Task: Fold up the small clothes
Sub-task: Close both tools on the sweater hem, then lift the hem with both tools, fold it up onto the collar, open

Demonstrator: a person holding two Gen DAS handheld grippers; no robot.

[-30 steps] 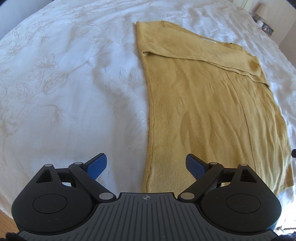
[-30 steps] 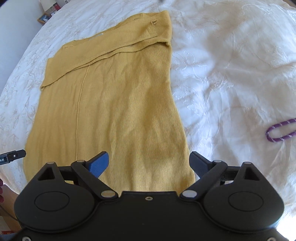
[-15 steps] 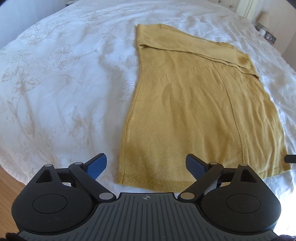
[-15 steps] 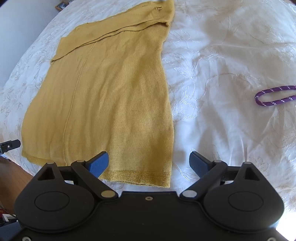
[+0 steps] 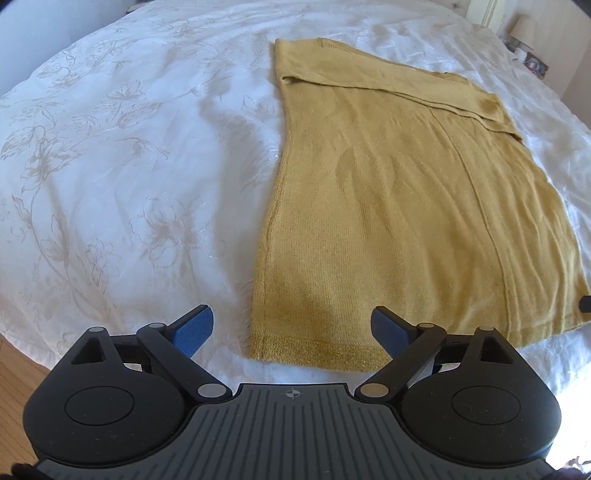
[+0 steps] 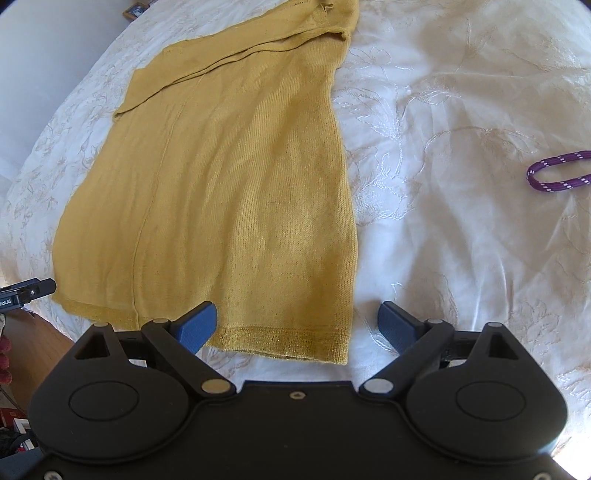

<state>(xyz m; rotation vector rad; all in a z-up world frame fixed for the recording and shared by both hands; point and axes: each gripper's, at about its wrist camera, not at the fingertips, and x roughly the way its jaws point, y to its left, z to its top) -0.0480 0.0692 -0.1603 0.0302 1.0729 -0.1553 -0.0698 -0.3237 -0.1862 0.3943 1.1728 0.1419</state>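
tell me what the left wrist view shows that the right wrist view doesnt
Only the left wrist view shows the lamp and a small framed picture beyond the bed's far corner. Only the right wrist view shows the purple cord lying on the bedspread. Both show the yellow top lying flat on the white bedspread, sleeves folded across its far end, and open tongs, left and right, at its near hem.

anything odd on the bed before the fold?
One stray item: a purple cord lies looped on the white bedspread, right of the yellow garment, not touching it. The garment lies flat, sleeves folded across its top.
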